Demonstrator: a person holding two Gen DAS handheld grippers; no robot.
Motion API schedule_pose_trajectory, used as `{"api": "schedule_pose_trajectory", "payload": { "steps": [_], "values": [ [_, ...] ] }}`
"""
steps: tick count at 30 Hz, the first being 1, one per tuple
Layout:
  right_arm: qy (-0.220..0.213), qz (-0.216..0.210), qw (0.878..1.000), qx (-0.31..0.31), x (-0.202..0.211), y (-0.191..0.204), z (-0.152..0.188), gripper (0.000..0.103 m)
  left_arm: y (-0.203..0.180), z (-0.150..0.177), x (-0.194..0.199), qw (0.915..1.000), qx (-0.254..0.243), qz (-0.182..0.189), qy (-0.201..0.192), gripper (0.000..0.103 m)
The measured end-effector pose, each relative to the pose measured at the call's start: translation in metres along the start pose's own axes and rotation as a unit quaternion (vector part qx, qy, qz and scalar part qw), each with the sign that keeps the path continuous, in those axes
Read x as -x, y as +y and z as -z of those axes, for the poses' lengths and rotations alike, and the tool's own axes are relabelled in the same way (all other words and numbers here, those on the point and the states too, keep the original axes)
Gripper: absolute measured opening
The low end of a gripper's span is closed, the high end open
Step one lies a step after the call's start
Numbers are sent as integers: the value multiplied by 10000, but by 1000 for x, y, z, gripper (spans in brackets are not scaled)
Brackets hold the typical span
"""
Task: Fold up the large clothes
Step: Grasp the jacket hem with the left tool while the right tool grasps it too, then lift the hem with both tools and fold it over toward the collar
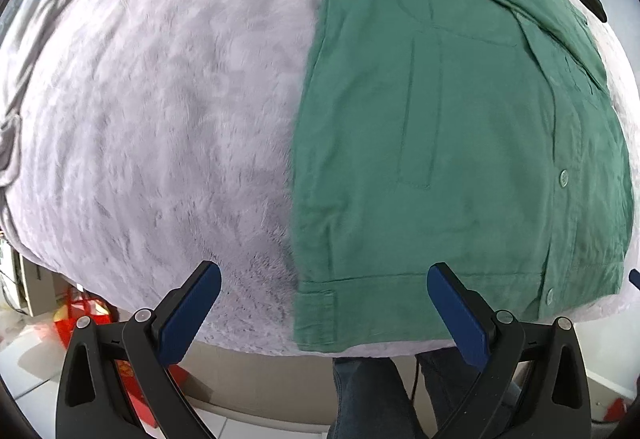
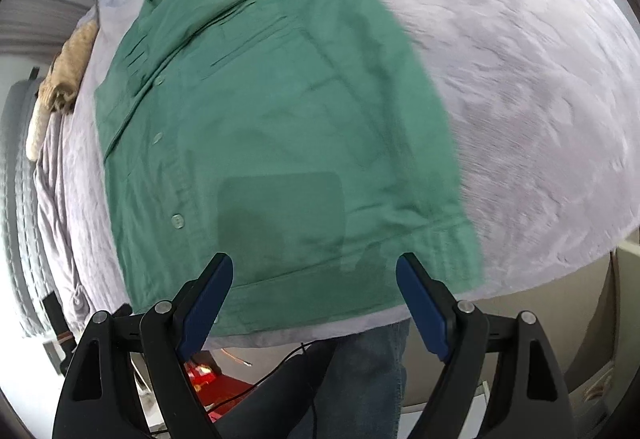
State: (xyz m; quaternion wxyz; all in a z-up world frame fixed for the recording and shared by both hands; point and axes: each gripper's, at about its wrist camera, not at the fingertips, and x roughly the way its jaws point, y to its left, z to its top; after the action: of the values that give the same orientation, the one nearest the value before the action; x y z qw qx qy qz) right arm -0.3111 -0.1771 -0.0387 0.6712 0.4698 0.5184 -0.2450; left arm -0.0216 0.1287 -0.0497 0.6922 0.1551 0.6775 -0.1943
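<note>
Plush grey blanket [image 1: 160, 111], unlabelled green shirt [image 1: 440, 159]

Both grippers share one build. The left gripper [image 1: 324, 275] fills the lower part of its frame with two matte black arms, each pierced by a long teardrop slot and pinned by round silver screws [image 1: 142, 315] near the knuckle. Its fingers [image 1: 192, 315] end in flat, dark blue rectangular pads with rounded tips. The right gripper [image 2: 315, 267] shows the same black arms, silver screws and blue pads [image 2: 422, 309]. At the bottom centre of both frames the person's legs [image 2: 360, 379] appear in dark blue jeans [image 1: 368, 399]
</note>
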Motion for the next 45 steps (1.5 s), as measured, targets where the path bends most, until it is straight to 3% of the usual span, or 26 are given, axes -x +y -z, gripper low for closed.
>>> {"api": "schedule_pose_trajectory", "payload": {
  "steps": [3, 8, 12, 14, 20, 25, 27, 28, 29, 30, 31, 32, 35, 38, 45],
  "values": [
    [-102, -52, 9991, -397, 2, -25, 4, 86, 11, 4, -12, 9998, 55, 153, 126, 103],
    [-64, -147, 9949, -992, -11, -65, 7, 86, 16, 5, -34, 9960, 234, 793, 346, 103],
    [53, -458, 9898, -1347, -30, -80, 7, 86, 9, 2, -49, 9962, 53, 713, 498, 103],
    [74, -653, 9867, -1488, -37, -82, 9, 86, 5, 0, -47, 9957, -16, 793, 470, 103],
    [-237, -2073, 9671, -1455, -26, -66, 9, 87, -9, 1, -38, 9888, -65, 1406, 503, 103],
    [-188, -2038, 9701, -1304, -28, -58, 6, 87, -16, 6, -46, 9903, -143, 1259, 577, 103],
    [-79, -1957, 9708, -1385, -36, -60, 5, 87, -21, 7, -48, 9916, -177, 1159, 546, 96],
    [-36, -1930, 9706, -1438, -41, -59, 6, 87, -23, 8, -47, 9936, -211, 978, 533, 80],
    [13, -1898, 9705, -1486, -43, -59, 5, 84, -23, 8, -46, 9940, -239, 924, 539, 67],
    [88, -1850, 9712, -1500, -46, -57, 6, 63, -16, 7, -45, 9938, -231, 958, 513, 57],
    [203, -1715, 9742, -1455, -48, -56, 4, 19, -12, 7, -41, 9926, -177, 1087, 509, 41],
    [280, -1634, 9764, -1384, -48, -56, 2, 6, -8, 6, -37, 9897, -93, 1326, 535, 29],
    [288, -2054, 9718, -1118, -38, -46, -10, 6, 2, 0, -17, 9774, 202, 2040, 512, 27],
    [302, -2530, 9633, -841, -20, -30, -26, 6, 5, -12, 9, 9688, 380, 2429, 305, 27],
    [149, -3271, 9440, -414, 18, 16, -98, 6, -1, -60, 59, 9556, 947, 2757, -442, 27]
  ]
}}
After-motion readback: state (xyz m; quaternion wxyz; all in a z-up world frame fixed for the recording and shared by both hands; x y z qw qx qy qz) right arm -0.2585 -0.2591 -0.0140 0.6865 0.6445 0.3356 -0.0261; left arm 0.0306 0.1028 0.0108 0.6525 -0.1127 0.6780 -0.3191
